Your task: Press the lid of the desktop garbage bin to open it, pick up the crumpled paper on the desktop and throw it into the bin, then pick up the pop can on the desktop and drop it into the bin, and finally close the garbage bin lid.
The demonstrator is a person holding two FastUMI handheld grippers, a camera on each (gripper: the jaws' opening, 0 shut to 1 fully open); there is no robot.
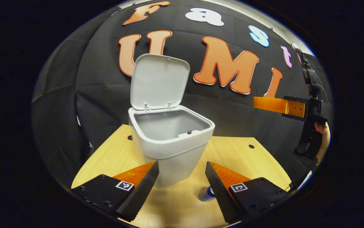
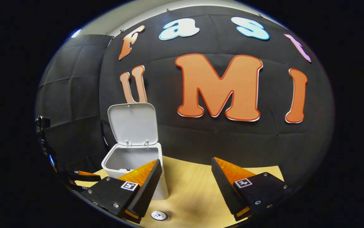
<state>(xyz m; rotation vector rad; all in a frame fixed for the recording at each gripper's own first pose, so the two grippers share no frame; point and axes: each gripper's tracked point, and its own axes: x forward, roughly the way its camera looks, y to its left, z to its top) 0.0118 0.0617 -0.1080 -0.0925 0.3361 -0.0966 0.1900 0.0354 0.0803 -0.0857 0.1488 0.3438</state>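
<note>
White plastic bin [image 1: 169,139]: stands on the table with its mouth uncovered; in the left gripper view it sits straight ahead, between the spread fingers and a little beyond their tips. In the right gripper view the same bin [image 2: 131,161] stands to the left, partly behind that gripper's left-hand finger.
Lid [image 1: 159,82]: swung up on its rear hinges and standing nearly upright above the back rim, its pale underside facing the camera. In the right gripper view the lid [image 2: 133,124] stands the same way.
Inside of bin: grey walls show below the rim; the bottom is out of sight.
Can [image 1: 206,193]: on the table close to the left gripper, right beside its right-hand finger and partly hidden by it; only a blue and white part shows. In the right gripper view the can [image 2: 159,215] shows its silver top, at the lower edge near the left-hand finger's tip.
Left gripper [image 1: 182,172]: released, fingers wide apart, nothing between them but the bin farther off.
Right gripper [image 2: 186,171]: released, fingers wide apart over bare table. In the left gripper view it hangs at the right edge, raised above the table, held by a hand [image 1: 323,139].
Table [image 1: 258,164]: light wood with small dark holes.
</note>
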